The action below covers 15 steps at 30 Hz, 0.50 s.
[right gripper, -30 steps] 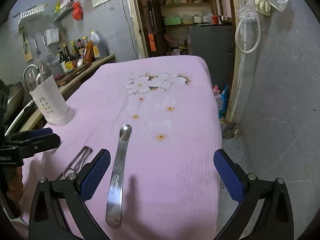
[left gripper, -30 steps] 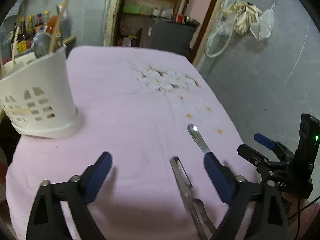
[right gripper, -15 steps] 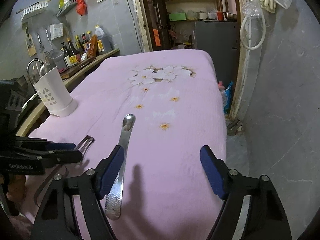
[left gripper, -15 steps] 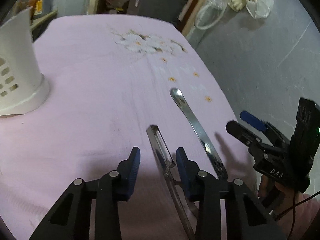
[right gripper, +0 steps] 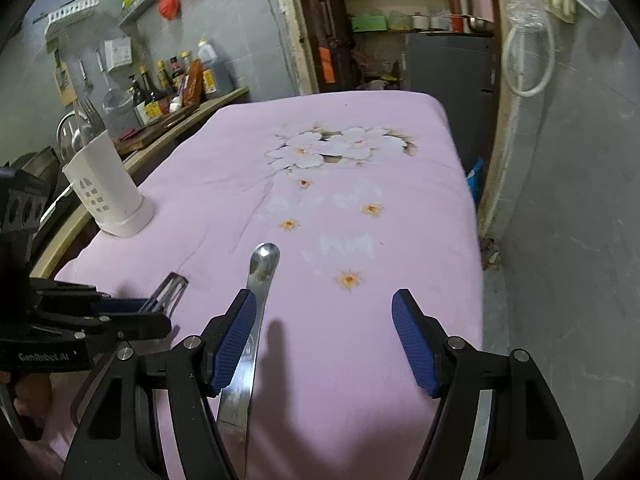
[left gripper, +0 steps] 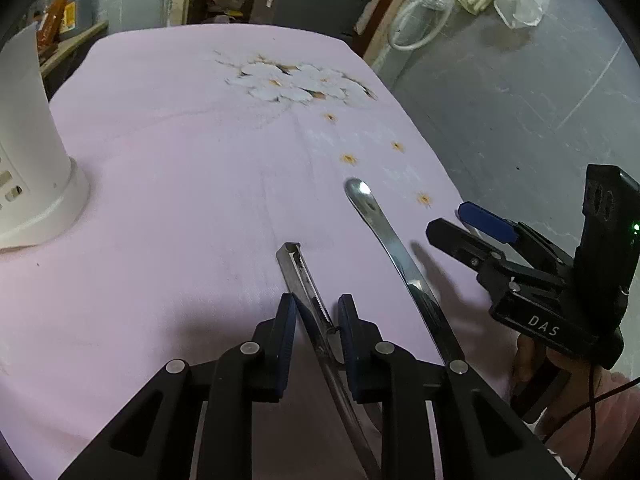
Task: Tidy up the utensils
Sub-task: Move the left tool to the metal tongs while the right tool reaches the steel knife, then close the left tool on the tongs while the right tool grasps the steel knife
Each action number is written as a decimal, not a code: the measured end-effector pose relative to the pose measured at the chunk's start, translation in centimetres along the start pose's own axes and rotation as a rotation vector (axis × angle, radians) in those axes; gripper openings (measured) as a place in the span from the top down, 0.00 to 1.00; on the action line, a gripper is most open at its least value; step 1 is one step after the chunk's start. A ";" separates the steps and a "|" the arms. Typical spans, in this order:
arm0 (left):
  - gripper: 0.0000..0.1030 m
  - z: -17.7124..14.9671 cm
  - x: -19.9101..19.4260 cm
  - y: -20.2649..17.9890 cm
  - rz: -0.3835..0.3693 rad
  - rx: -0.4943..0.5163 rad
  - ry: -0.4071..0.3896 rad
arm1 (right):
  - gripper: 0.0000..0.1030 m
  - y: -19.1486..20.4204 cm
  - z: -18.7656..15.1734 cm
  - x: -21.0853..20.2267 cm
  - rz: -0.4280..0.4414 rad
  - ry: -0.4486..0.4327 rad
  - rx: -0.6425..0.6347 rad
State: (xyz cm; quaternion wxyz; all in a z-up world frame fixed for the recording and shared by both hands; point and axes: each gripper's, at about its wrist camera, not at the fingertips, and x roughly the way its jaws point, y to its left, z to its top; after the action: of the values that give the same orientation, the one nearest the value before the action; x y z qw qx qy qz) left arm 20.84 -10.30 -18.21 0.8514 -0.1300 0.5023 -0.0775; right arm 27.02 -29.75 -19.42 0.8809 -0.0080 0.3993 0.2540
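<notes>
Steel tongs (left gripper: 306,280) lie between the closing left fingers (left gripper: 288,320).

The right gripper (right gripper: 324,340) hangs over the pink-clothed surface (right gripper: 400,200), its fingers (right gripper: 234,340) closing with the spoon (right gripper: 256,320) just inside the left one. The left gripper (right gripper: 132,312) sits over the tongs (right gripper: 170,288). A white holder (right gripper: 108,192) stands at far left.

Steel tongs (left gripper: 304,280), serrated, flat on pink cloth; long steel spoon (left gripper: 384,236) just beside; white perforated holder (right gripper: 106,184) upright, well apart.
</notes>
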 end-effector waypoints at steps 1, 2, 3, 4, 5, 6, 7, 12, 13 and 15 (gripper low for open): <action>0.80 0.2 -0.1 0.2 0.008 -0.004 -0.009 | 0.44 0.1 0.2 0.3 0.006 0.006 -0.007; 0.80 0.4 -0.2 0.4 0.014 -0.007 -0.017 | 0.47 0.2 0.4 0.7 0.013 0.015 -0.017; 0.80 0.6 -0.3 0.7 0.018 -0.011 -0.024 | 0.49 0.4 0.7 1.1 0.022 0.022 -0.027; 0.80 0.8 -0.4 1.0 0.017 -0.015 -0.029 | 0.50 0.6 0.9 1.5 0.036 0.029 -0.037; 0.80 1.0 -0.5 1.2 0.011 -0.021 -0.031 | 0.52 0.8 1.1 1.7 0.047 0.034 -0.048; 0.81 1.1 -0.6 1.4 0.020 -0.018 -0.038 | 0.54 1.1 1.3 2.0 0.062 0.041 -0.062; 0.84 1.2 -0.7 1.4 0.038 -0.010 -0.046 | 0.54 1.3 1.4 2.3 0.079 0.051 -0.076; 0.85 1.6 -1.2 3.7 0.068 -0.053 -0.053 | 0.54 2.1 1.7 3.2 0.151 0.096 -0.129; 0.85 1.7 -1.3 4.0 0.064 -0.056 -0.054 | 0.54 2.1 1.7 3.3 0.156 0.100 -0.132; 0.86 1.8 -1.4 4.1 0.095 -0.044 -0.062 | 0.56 2.4 2.0 3.6 0.154 0.112 -0.153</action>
State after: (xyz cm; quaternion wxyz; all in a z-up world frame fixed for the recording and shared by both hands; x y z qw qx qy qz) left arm 21.79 -5.73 -17.47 0.8662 -0.1271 0.4828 -0.0219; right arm 29.26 -25.63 -20.15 0.8318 -0.0587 0.4267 0.3501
